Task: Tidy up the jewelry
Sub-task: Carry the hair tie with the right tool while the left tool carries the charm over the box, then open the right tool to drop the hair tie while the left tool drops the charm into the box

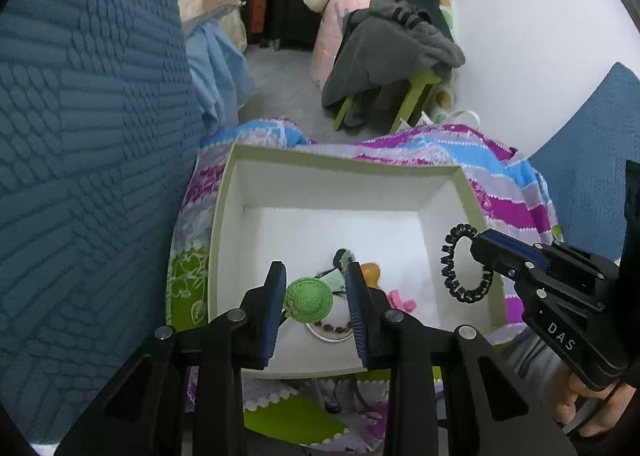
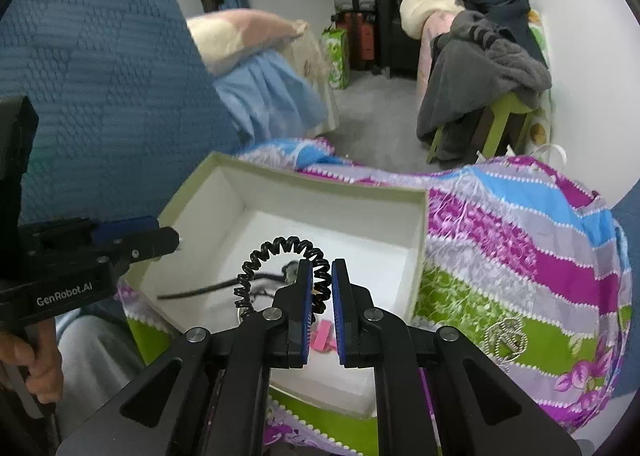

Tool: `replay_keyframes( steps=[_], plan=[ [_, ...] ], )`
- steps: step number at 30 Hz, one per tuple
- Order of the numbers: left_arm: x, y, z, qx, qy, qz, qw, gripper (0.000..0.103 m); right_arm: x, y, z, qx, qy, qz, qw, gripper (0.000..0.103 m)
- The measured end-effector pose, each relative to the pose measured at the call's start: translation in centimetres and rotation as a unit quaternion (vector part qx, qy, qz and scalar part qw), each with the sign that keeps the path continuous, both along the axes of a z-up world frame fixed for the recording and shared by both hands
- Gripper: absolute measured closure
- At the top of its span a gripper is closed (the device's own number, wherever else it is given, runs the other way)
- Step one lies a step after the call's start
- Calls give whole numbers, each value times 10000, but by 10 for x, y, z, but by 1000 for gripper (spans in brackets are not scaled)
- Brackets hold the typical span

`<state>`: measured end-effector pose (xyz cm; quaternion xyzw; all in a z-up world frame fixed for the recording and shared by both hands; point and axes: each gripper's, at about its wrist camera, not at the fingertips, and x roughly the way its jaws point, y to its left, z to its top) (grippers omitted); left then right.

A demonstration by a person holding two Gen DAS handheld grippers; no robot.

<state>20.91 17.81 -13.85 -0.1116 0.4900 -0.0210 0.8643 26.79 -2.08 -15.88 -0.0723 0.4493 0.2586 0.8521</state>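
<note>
A white open box (image 1: pixel 224 224) (image 2: pixel 416 240) sits on a striped purple, blue and green cloth. My left gripper (image 1: pixel 316 296) hangs open over the box's near part, a green hat-shaped hair clip (image 1: pixel 309 299) showing between its fingers; whether it touches them I cannot tell. Inside lie an orange piece (image 1: pixel 370 271), a pink clip (image 1: pixel 398 301) (image 2: pixel 322 338) and a white beaded ring (image 1: pixel 332 330). My right gripper (image 2: pixel 322 288) (image 1: pixel 480 252) is shut on a black spiral hair tie (image 2: pixel 280 252) (image 1: pixel 452 276), held over the box's right side.
A silver chain ornament (image 2: pixel 506 340) lies on the cloth right of the box. A blue quilted bed (image 1: pixel 88 136) rises on the left. A green stool (image 1: pixel 416 96) with grey clothes stands behind, by the white wall.
</note>
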Motion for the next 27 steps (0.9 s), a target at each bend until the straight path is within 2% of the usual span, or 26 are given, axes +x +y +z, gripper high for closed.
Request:
replay_keyframes(
  steps=[6, 11, 12, 13, 14, 15, 17, 22, 27],
  plan=[
    [0, 3, -15, -49, 163, 7, 9999, 72, 2, 4, -13, -82, 147, 47, 9998, 94],
    [-1, 3, -13, -183, 146, -62, 9997, 72, 3, 5, -12, 40, 257, 125, 9996, 93],
    [-1, 3, -11, -184, 148, -58, 9997, 70, 3, 5, -11, 70, 262, 143, 9995, 88],
    [0, 2, -8, -183, 144, -61, 9997, 67, 4, 5, -9, 98, 257, 153, 9995, 76],
    [0, 1, -5, -179, 104, -71, 9998, 59, 3, 4, -5, 134, 227, 136, 9996, 71],
    [0, 0, -3, -161, 61, -57, 9998, 47, 3, 3, -3, 165, 203, 134, 9996, 69],
    [-2, -1, 6, -85, -47, 49, 9999, 33, 2, -1, 7, 256, 97, 162, 9995, 69],
    [-7, -9, 29, -116, -309, 130, 9994, 33, 1, -14, 33, 399, -218, 203, 9988, 69],
    [-10, -28, 49, -175, -559, 155, 9982, 33, -1, -46, 61, 591, -595, 131, 9964, 69]
  ],
)
